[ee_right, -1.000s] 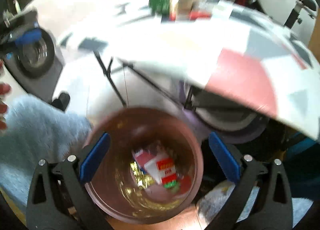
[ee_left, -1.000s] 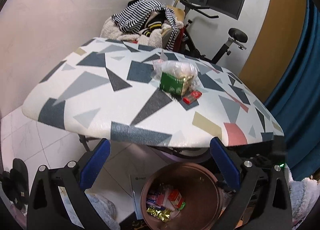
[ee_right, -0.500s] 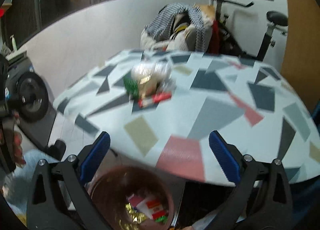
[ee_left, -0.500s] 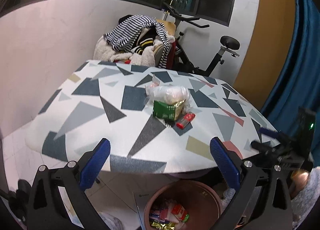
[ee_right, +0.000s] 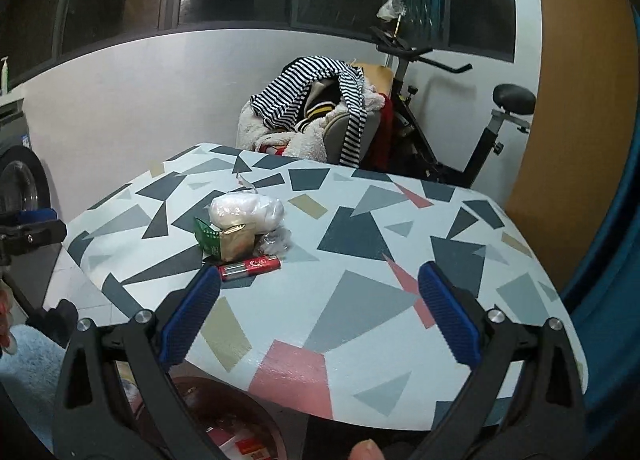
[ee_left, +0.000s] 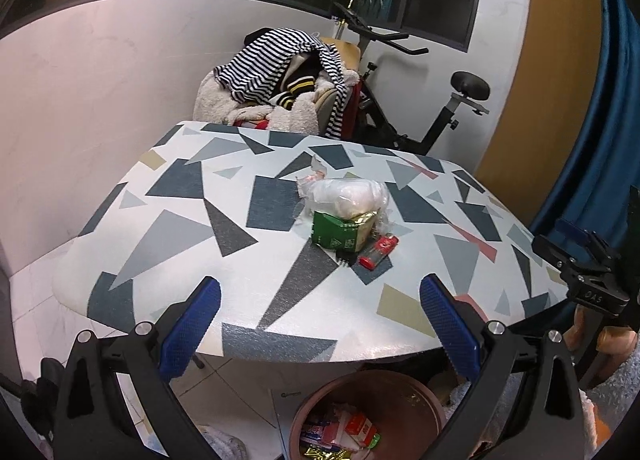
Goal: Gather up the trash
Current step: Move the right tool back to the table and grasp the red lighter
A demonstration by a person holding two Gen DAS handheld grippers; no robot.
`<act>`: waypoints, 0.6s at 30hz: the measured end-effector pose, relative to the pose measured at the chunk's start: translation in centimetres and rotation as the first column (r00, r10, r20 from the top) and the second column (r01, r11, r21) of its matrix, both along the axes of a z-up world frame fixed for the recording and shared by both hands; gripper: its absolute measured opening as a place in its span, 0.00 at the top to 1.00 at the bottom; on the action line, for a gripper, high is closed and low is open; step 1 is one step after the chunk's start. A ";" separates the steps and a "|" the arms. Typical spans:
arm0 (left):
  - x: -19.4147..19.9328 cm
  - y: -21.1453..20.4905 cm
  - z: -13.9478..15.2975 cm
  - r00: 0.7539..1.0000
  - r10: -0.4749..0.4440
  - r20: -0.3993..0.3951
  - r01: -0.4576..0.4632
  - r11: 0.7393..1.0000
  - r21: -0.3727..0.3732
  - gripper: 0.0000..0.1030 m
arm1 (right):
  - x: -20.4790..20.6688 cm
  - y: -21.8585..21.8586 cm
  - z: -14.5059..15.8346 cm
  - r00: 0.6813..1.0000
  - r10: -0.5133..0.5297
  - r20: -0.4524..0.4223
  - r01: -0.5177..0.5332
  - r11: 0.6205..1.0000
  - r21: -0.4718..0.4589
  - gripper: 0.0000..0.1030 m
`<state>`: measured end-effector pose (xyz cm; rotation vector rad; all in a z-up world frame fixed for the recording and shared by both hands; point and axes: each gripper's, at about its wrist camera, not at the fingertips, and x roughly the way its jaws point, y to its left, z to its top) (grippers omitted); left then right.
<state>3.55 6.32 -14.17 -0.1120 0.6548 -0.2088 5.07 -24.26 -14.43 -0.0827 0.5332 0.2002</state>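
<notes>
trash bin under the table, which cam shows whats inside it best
The left wrist view. There the brown trash bin sits below the table edge with its mouth open to the camera, and wrappers show inside. The right wrist view catches only part of its rim and a scrap of red packaging; the table and gripper hide the rest.

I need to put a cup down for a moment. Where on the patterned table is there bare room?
The table is bare on its whole right side, from the pink patches near the front edge back toward the exercise bike. The left front corner is also free. It is crowded only mid-left, where the clear plastic bag, green carton and red wrapper cluster.
</notes>
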 end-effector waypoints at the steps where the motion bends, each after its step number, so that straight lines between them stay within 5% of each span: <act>1: 0.2 0.1 0.0 1.000 0.007 -0.001 -0.007 1.000 0.006 0.05 | 0.2 -0.2 0.0 1.000 0.008 -0.008 -0.008 1.000 0.012 0.05; 18: 2.7 1.0 -0.3 1.000 0.014 -0.002 -0.014 0.999 0.032 0.05 | 3.8 -2.2 -3.0 0.984 0.011 -0.178 0.029 0.975 0.220 0.05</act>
